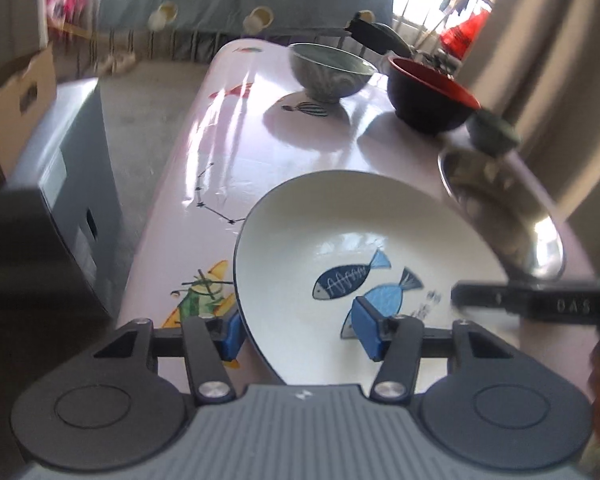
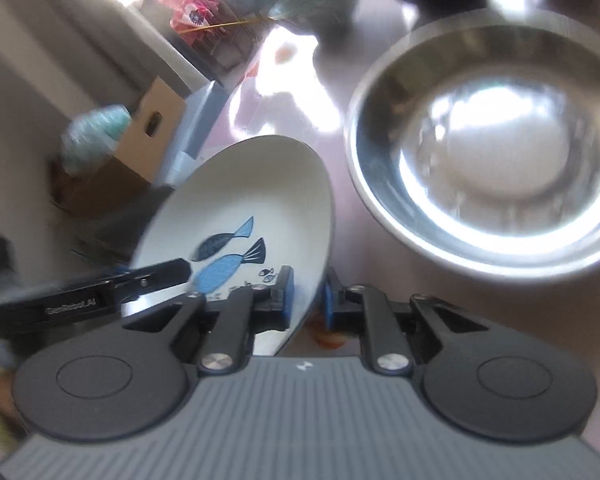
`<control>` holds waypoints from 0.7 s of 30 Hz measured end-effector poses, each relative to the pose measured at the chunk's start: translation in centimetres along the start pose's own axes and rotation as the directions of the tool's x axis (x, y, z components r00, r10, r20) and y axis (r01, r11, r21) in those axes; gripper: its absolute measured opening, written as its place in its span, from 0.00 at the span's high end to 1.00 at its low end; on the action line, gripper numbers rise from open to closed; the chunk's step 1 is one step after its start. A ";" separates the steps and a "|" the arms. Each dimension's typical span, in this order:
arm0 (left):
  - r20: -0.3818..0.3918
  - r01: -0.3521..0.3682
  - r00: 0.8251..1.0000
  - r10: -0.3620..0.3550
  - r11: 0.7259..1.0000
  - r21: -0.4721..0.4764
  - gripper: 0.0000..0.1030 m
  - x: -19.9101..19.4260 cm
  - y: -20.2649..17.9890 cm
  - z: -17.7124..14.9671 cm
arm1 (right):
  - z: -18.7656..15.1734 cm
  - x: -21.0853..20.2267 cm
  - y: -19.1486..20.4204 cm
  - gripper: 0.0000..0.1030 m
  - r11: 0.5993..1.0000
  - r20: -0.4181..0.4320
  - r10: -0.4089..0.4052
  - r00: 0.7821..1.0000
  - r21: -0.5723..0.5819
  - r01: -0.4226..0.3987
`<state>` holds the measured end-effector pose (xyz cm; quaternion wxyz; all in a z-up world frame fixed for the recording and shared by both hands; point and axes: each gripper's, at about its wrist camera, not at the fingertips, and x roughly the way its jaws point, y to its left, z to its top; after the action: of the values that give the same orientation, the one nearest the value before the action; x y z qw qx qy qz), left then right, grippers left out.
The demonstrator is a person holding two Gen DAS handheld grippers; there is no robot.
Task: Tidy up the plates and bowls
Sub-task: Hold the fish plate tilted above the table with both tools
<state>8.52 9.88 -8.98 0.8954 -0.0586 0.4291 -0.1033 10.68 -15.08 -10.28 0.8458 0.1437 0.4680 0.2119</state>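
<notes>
On the table [image 1: 236,128], both hand-held grippers [image 1: 298,330] [image 2: 307,298] pinch the fish plate [image 1: 340,224] beside a seemingly empty steel bowl [image 2: 484,152].

My left gripper [image 1: 300,330] points forward and slightly down, its two blue pads [image 1: 366,328] spread moderately, one to each side of a rim edge; I cannot tell whether they press on it. Its black linkage arms angle inward from the grey ribbed body. My right gripper [image 2: 306,300] is tilted, its blue pads [image 2: 286,298] drawn much nearer together, with only a thin gap between them, again one on each side of a rim. In the left wrist view one black finger of my right gripper [image 1: 532,304] reaches in from the right edge; in the right wrist view a finger of my left gripper [image 2: 100,296] comes in from the left.
</notes>
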 end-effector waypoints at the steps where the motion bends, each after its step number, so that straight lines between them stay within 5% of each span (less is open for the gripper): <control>1: 0.007 -0.012 1.000 0.012 1.000 0.009 0.47 0.0 -0.3 -0.2 | -0.2 0.0 0.8 0.80 0.998 0.018 -0.042 0.999 -0.049 0.043; 21: 0.146 -0.059 0.987 0.061 0.998 -0.013 0.48 -1.8 -1.0 -1.8 | -1.5 -2.2 3.0 0.78 0.957 0.170 -0.133 0.976 -0.233 0.171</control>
<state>5.88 9.37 -8.50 0.9269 -0.0570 0.3644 -0.0699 7.70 -13.49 -8.14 0.9043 0.0170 0.3816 0.1908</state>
